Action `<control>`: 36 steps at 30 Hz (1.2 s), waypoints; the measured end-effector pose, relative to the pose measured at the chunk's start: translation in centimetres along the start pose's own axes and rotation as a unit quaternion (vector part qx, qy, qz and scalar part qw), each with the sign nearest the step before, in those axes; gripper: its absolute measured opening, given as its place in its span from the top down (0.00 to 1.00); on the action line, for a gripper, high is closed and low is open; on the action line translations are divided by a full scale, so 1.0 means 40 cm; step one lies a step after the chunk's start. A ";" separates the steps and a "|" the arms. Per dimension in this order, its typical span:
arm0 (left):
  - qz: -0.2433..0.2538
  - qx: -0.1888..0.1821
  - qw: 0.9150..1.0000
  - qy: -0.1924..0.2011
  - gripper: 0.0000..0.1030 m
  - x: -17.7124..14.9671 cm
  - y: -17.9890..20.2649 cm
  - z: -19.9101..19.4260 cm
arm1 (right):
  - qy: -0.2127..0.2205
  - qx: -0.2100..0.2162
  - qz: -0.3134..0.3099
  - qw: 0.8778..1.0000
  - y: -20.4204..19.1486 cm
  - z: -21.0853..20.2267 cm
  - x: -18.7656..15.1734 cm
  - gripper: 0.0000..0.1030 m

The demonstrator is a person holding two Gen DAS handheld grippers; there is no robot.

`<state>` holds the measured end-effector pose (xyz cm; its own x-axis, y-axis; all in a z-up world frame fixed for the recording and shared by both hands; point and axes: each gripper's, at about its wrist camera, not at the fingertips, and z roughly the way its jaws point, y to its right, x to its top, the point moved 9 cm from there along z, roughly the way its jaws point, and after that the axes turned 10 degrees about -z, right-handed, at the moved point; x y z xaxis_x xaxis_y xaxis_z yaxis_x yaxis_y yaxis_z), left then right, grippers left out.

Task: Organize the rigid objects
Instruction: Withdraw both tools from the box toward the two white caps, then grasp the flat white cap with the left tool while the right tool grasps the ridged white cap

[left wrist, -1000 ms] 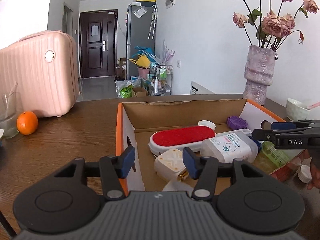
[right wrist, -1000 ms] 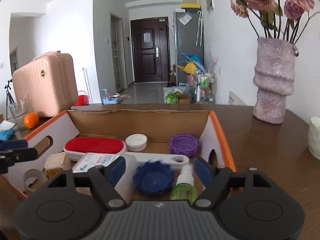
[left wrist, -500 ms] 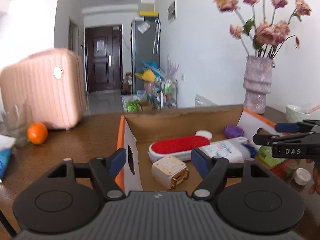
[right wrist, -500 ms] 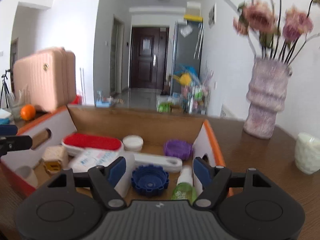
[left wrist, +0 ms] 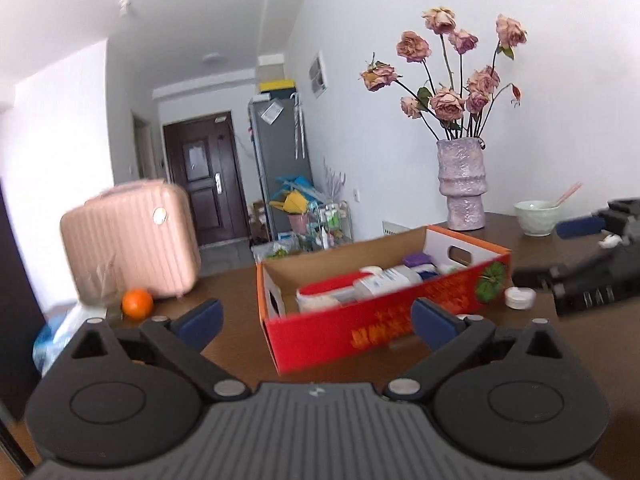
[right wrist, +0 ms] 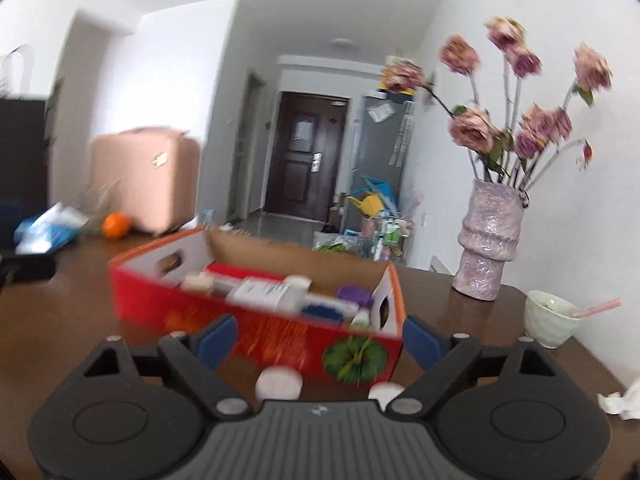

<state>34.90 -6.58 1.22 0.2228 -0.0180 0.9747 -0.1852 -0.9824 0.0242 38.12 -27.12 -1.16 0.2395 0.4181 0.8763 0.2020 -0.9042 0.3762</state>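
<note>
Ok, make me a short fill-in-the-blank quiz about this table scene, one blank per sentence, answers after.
1. The orange sits beside the pink ____.
2. Both the left gripper and the right gripper are ____ and hold nothing.
3. The dried roses stand in a ____.
4. The cardboard box has a ____ outer front.

Answers: suitcase; open; vase; red

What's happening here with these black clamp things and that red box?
A person holds a two-finger gripper in each hand and is sorting small household items into the red cardboard box on the wooden table. Bottles, lids and a red brush already lie inside. Right now the left gripper and right gripper are both open and empty. Two white caps remain on the table beside the box.
</note>
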 end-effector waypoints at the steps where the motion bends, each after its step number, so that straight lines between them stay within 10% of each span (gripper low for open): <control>1: -0.014 -0.002 1.000 -0.002 0.00 -0.007 0.000 -0.025 | 0.001 0.000 -0.008 1.000 -0.014 -0.028 -0.010 0.11; 17: -0.123 0.045 0.991 -0.020 0.00 -0.144 -0.066 -0.291 | -0.040 -0.034 0.069 0.996 -0.105 -0.344 -0.267 0.10; 36: -0.144 0.035 0.987 -0.062 0.00 -0.138 0.013 -0.170 | -0.044 -0.056 0.129 0.989 -0.030 -0.349 -0.319 0.10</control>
<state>27.08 -5.72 -2.63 0.3723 0.2458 0.8950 -0.0308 -0.9605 0.2766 21.58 -32.59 -8.60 0.3517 0.1728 0.9200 0.0175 -0.9839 0.1780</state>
